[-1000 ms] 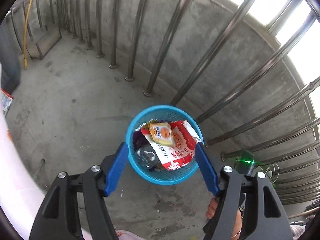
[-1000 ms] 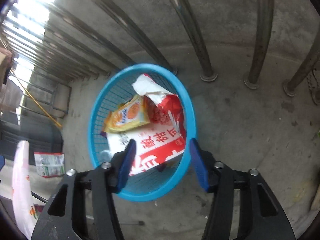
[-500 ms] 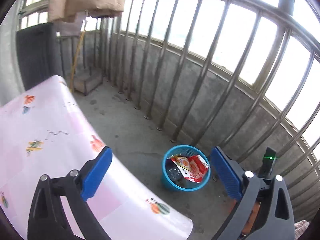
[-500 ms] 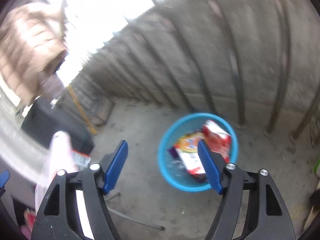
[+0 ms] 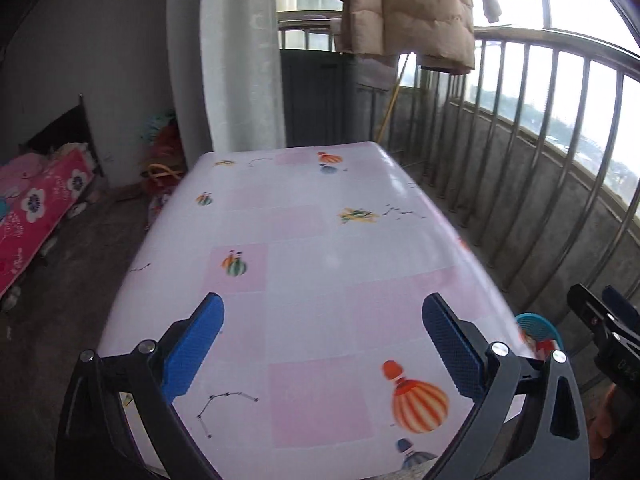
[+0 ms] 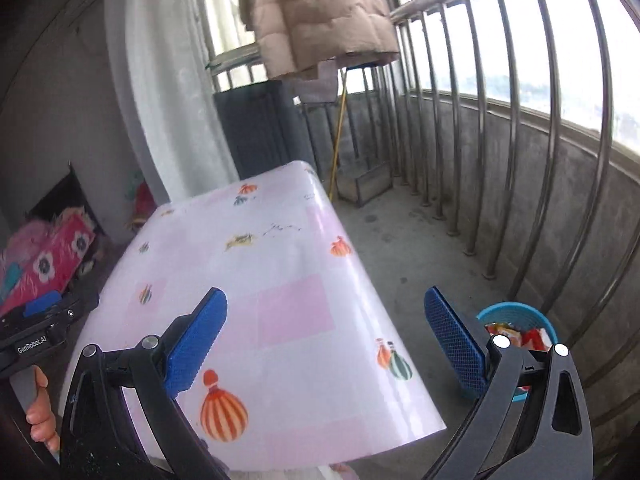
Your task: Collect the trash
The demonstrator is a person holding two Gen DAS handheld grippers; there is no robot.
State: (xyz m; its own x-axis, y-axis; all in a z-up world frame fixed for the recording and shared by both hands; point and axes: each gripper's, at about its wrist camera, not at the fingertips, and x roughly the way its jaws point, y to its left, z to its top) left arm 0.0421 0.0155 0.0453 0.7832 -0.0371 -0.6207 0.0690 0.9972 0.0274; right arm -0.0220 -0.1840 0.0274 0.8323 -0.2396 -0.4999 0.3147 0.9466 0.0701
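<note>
Left tool (image 5: 322, 344) hovering over pink patterned surface (image 5: 304, 248), fingers spread wide, gripping nothing. Right tool (image 6: 326, 334) likewise gaping wide, empty, sitting over surface's right edge. Blue trash basket (image 6: 538, 318) standing on balcony floor by railing (image 6: 516, 128) (wrappers lying inside, red and possibly orange; too blurred for detail). Puffy coat (image 6: 320, 12) hanging above.

You stand on a concrete-floored balcony (image 6: 404, 236) with a steel railing (image 6: 516, 128) letting in pale daylight. Ahead of you the counter (image 5: 304, 248) wears a pink balloon-print cover. A tan padded coat (image 5: 404, 8) hangs above a dark cabinet (image 5: 320, 96); a floral red bed (image 5: 36, 216) lies left.
</note>
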